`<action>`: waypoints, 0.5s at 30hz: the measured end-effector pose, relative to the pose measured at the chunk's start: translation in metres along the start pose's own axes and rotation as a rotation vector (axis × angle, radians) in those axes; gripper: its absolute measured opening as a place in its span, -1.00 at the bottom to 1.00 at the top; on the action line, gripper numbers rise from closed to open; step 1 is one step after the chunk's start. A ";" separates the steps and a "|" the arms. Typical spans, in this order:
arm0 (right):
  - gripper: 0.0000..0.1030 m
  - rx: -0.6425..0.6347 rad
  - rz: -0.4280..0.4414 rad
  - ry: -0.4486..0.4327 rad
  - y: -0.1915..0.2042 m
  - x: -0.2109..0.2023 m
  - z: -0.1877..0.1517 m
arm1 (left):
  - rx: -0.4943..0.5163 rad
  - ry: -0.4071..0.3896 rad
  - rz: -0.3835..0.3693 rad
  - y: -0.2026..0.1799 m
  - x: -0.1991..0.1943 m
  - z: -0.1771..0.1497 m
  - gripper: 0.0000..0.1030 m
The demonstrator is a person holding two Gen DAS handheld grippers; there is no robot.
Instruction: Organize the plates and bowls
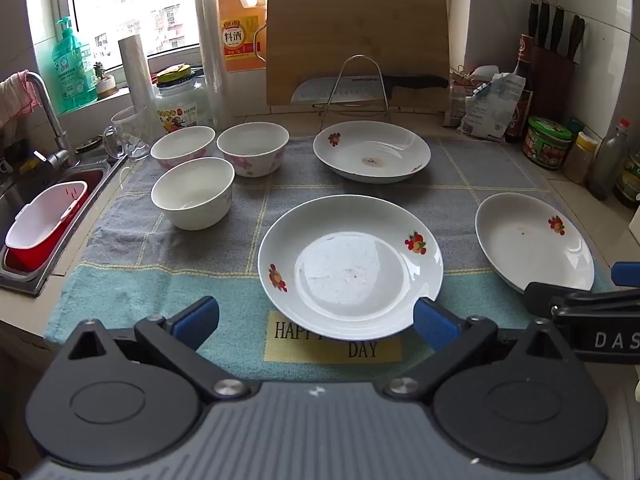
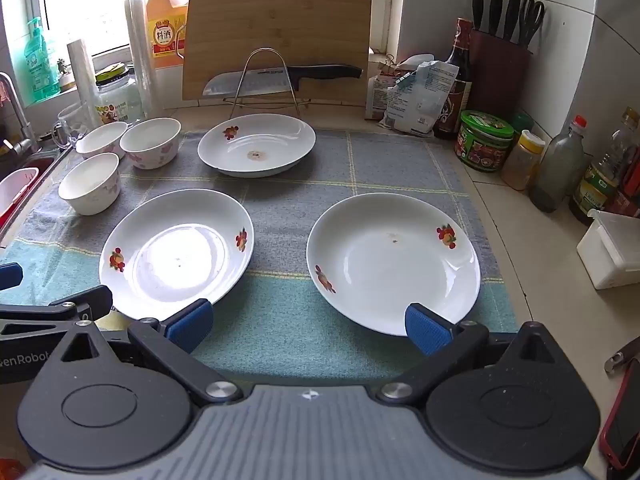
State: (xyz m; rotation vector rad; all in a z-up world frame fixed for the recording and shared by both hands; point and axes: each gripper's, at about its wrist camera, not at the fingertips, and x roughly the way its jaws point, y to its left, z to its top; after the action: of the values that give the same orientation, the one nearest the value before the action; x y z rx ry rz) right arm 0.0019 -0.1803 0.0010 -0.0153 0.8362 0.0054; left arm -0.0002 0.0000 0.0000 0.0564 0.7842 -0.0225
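Three white flower-printed ceramic plates (image 2: 256,146) and three white ceramic bowls (image 1: 192,194) are set on a checked grey-blue cloth (image 2: 360,160) covering the desk. The left tongs (image 1: 316,320) and right tongs (image 2: 308,326) are held wide open, empty, each hiding part of a near plate's rim.

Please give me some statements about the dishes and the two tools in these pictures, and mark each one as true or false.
1. Three plates lie on the towel. True: the far plate, the middle plate and the right plate.
2. The three bowls are stacked. False: they stand side by side.
3. The left tool is shut on a plate. False: it is open and holds nothing.
4. The right tool is open and empty. True.
5. A knife rests on the wire rack before the cutting board. True.
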 end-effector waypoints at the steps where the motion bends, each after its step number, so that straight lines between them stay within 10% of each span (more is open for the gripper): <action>1: 1.00 0.000 -0.002 0.000 0.000 0.000 0.000 | -0.002 0.001 -0.002 0.000 0.000 0.000 0.99; 15: 1.00 0.001 0.000 0.004 0.002 -0.001 0.002 | -0.013 0.002 -0.004 0.001 -0.003 0.002 0.99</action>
State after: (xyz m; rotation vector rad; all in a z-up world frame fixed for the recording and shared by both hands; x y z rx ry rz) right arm 0.0026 -0.1787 0.0035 -0.0147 0.8401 0.0047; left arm -0.0009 0.0009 0.0029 0.0425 0.7862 -0.0214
